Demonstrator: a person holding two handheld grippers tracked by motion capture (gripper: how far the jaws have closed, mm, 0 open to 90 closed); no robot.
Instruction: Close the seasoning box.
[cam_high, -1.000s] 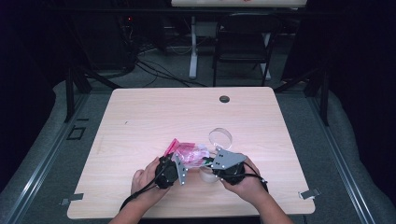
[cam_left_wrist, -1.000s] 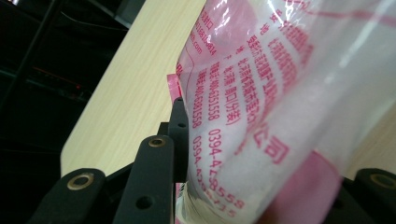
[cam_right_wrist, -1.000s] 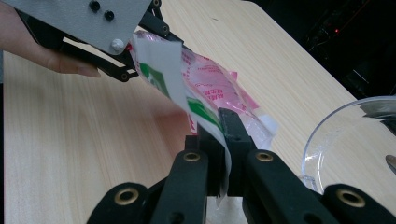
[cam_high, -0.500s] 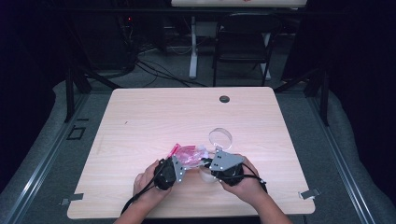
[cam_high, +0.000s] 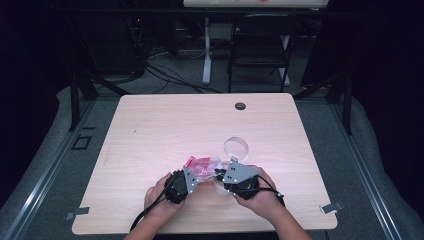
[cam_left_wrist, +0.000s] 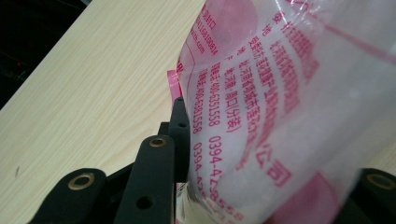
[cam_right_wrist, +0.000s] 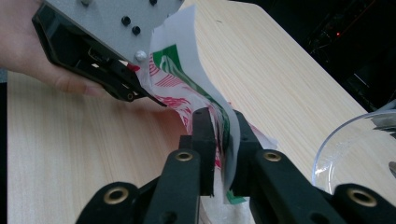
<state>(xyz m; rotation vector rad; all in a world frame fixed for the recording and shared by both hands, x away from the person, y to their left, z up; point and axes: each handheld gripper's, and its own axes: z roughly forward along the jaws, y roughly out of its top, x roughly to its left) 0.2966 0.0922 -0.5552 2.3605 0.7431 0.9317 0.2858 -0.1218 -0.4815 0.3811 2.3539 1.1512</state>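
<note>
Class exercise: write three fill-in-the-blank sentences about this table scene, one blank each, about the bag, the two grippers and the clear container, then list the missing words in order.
1. The plastic bag carries printing in pink and ____.
2. The right gripper has its jaws shut on the ____.
3. The left gripper and the right gripper hold the bag from ____ sides.
4. The clear container stands on the wooden ____.

Missing words: green; bag; opposite; table

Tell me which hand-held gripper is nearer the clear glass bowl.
Right. The right hand-held gripper sits just below the clear glass bowl, pinching the printed plastic bag; the left hand-held gripper holds the bag's far side, farther off.
</note>
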